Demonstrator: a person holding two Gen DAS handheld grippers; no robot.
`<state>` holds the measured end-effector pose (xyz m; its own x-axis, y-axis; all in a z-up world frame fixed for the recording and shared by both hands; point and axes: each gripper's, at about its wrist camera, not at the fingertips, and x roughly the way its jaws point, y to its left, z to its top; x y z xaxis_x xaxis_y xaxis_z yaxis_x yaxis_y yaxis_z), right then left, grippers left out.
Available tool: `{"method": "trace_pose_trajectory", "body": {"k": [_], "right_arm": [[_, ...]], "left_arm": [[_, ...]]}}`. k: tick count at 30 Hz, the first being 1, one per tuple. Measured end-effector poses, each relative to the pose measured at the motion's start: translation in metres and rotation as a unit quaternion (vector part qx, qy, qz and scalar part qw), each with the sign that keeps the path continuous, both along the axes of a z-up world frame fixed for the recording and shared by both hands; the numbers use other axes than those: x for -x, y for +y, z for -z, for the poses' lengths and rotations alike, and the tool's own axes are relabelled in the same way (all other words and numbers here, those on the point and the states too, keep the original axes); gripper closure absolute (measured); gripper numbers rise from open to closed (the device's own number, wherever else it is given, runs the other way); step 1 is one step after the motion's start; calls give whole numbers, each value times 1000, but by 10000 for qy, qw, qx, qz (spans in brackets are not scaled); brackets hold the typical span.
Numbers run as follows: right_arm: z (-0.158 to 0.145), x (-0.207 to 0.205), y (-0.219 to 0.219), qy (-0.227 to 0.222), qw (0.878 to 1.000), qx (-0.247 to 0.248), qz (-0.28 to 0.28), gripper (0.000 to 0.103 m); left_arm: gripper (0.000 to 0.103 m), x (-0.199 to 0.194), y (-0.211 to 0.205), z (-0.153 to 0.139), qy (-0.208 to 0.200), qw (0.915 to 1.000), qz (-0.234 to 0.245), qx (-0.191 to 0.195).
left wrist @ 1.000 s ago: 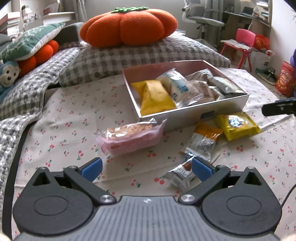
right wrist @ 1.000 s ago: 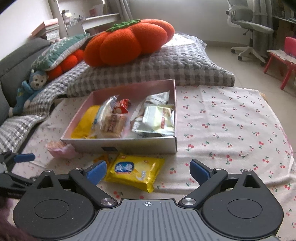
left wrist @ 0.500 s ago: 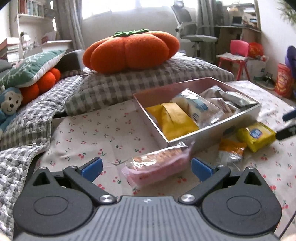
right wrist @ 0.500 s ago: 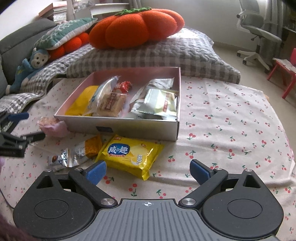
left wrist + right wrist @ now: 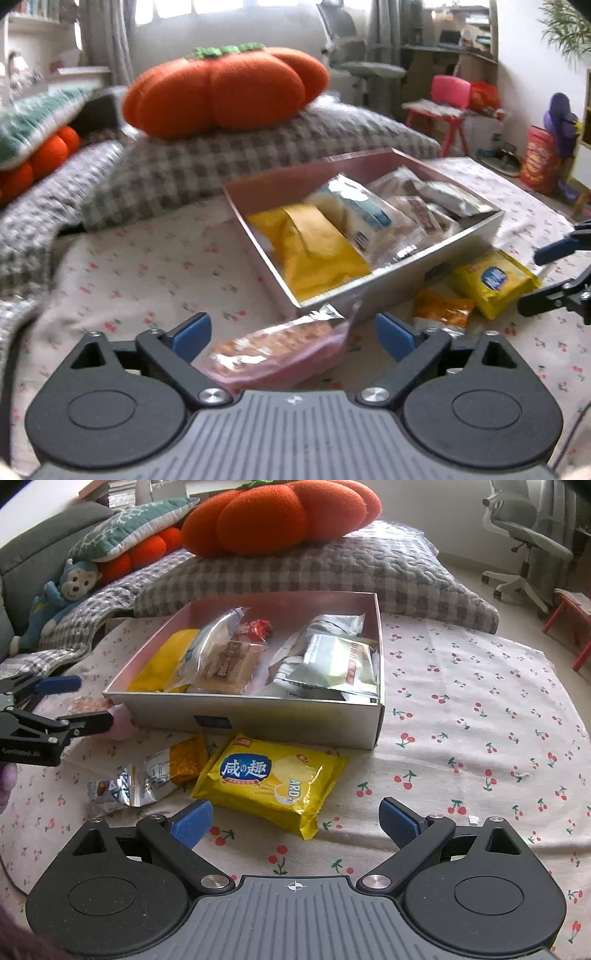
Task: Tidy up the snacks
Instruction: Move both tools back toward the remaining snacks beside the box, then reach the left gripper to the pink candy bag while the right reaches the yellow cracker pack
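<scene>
A shallow box (image 5: pixel 258 716) (image 5: pixel 436 254) on the cherry-print cloth holds several snack packs. A pink cookie pack (image 5: pixel 280 350) lies in front of the box, between the open fingers of my left gripper (image 5: pixel 291 332); contact is not visible. It shows partly in the right wrist view (image 5: pixel 88 705). A yellow cracker pack (image 5: pixel 273 779) (image 5: pixel 491 280) and an orange-silver pack (image 5: pixel 155 771) (image 5: pixel 441 310) lie by the box front. My right gripper (image 5: pixel 295 819) is open and empty, just short of the yellow pack.
A grey checked pillow (image 5: pixel 332 568) with an orange pumpkin cushion (image 5: pixel 221 92) lies behind the box. A blue monkey toy (image 5: pixel 62 598) sits at the left. An office chair (image 5: pixel 532 546) and a red child chair (image 5: pixel 450 107) stand beyond the cloth.
My left gripper has moved forward and down until the pink pack lies between its fingers. My right gripper has moved closer to the yellow pack. Both stay open.
</scene>
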<state>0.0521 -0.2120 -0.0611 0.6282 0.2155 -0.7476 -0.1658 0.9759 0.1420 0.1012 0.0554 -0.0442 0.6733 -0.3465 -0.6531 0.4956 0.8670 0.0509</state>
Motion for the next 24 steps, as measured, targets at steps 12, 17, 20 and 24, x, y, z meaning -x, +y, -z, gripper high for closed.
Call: {"method": "trace_pose_trajectory", "body": {"k": [12, 17, 20, 24], "right_arm": [[1, 3, -1, -24, 10000, 45, 27, 5], [1, 4, 3, -19, 10000, 44, -14, 5], [5, 3, 6, 9, 10000, 92, -28, 5], [8, 1, 11, 58, 9999, 105, -59, 5]], "left_arm": [[21, 24, -2, 1, 718, 9945, 754, 80], [10, 24, 4, 1, 497, 9970, 555, -202], [10, 19, 6, 7, 587, 9966, 476, -325], [17, 12, 13, 11, 892, 9951, 420, -113]]}}
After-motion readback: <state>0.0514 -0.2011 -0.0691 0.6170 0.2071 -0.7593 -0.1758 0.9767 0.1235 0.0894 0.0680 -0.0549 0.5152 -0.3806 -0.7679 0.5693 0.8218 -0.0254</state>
